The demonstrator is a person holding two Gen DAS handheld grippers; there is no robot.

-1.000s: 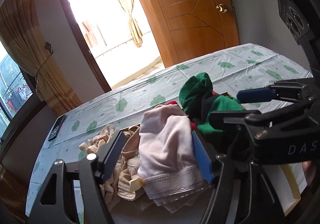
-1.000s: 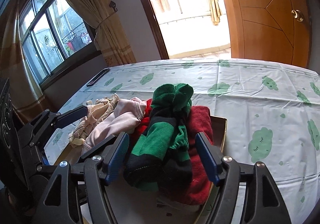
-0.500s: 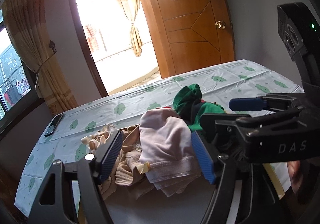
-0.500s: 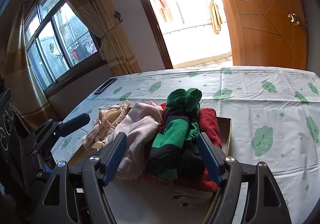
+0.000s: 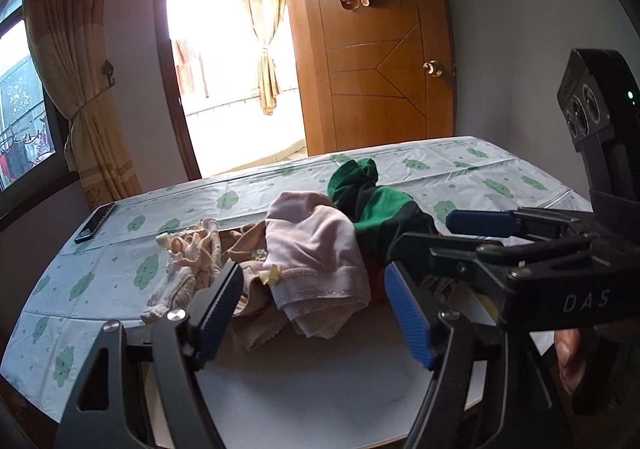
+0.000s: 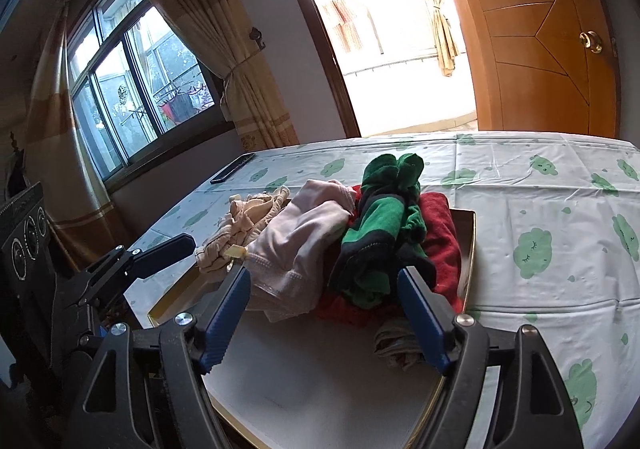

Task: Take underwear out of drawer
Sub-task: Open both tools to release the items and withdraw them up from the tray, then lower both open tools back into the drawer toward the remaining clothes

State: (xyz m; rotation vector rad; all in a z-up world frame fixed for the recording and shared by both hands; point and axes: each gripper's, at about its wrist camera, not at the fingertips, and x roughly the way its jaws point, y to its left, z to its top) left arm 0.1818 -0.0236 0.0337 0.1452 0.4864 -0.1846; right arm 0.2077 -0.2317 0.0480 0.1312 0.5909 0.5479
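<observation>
Presently the left gripper point(image 5: 310, 305) stands open, its blue ribbed pads clear of all cloth; its jaws have just been opening, with nothing pinched between them. The right gripper point(image 6: 324, 313) is likewise open and empty, its jaws also just widened.

Just beyond the left gripper lies the pale pink folded underwear with a lace hem point(image 5: 316, 249), resting in the shallow white-floored drawer with a gold rim point(image 6: 468, 245). Beside it sit a crumpled beige garment point(image 5: 188, 261), draped over the drawer's left edge, and a green-and-black garment point(image 6: 380, 217) atop a red cloth point(image 6: 440, 233). The drawer rests on the desk under a cloud-printed pale cover point(image 6: 552, 209).

Against the earlier frames, both grippers have drawn back from the pile, which now sits further off and undisturbed. Judgement: no garment is yet secured; extraction remains wholly outstanding.
</observation>
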